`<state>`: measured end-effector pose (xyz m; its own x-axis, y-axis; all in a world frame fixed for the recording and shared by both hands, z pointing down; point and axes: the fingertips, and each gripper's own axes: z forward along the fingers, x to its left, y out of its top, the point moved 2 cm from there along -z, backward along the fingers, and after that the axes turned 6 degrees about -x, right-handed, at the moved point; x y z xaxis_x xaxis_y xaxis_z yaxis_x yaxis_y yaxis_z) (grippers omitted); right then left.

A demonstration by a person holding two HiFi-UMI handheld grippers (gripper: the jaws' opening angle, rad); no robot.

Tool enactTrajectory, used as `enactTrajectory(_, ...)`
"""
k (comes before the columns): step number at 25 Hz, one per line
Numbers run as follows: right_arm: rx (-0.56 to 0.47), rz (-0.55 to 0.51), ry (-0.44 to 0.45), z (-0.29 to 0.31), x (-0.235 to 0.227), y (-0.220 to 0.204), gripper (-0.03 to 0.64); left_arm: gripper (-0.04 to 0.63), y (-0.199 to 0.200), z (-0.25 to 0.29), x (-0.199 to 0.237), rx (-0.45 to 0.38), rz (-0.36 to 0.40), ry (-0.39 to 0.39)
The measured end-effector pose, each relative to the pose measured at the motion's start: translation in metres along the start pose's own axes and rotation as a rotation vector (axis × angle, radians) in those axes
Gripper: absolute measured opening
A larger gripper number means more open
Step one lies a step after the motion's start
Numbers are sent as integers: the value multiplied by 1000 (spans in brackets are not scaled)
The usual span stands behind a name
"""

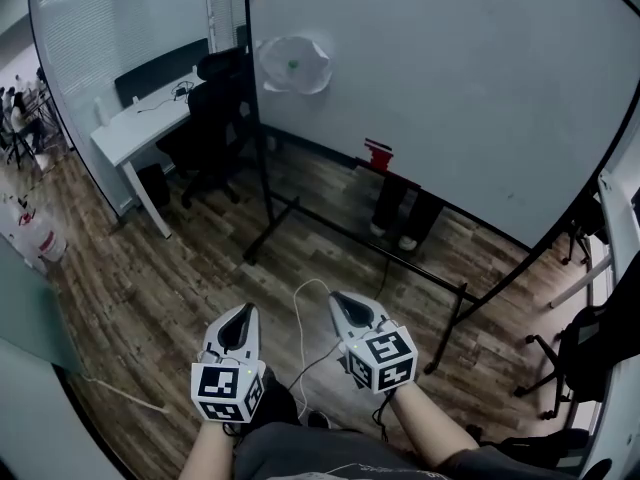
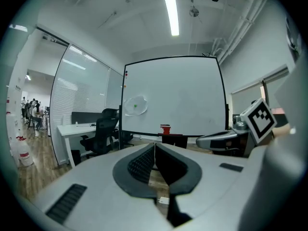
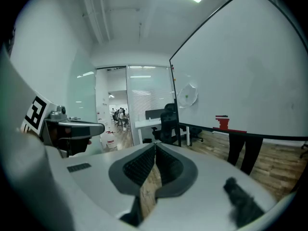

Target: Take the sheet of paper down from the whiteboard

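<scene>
I hold both grippers low in front of me, well apart from the whiteboard point(image 1: 450, 88). My left gripper point(image 1: 242, 313) is clenched, its jaws pressed together with nothing between them. My right gripper point(image 1: 342, 300) is clenched the same way, tips meeting and empty.

The sheet of paper point(image 1: 305, 76) hangs on the whiteboard near its left edge, wrinkled round the rim, with a small green magnet point(image 1: 292, 65) at its middle. The board's ledge holds a red thing point(image 1: 378, 154); I cannot tell what it is.

Left of the board stand a black office chair point(image 1: 215, 118) and a white desk point(image 1: 135, 128). A large clear bottle point(image 1: 42, 238) stands on the wood floor at far left, its contents unclear.
</scene>
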<state>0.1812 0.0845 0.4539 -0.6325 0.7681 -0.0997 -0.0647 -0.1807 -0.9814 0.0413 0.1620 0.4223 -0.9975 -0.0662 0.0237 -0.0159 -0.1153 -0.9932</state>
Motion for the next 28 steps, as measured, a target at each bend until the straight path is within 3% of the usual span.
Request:
enactTrajectory(16,23,30,7,130,-26,12,23,18,6,111,97,-22,-26,-28)
enactTrajectory(28,20,75,-169,236,-53,47,23,18,33,214,181,-15,-16,-178)
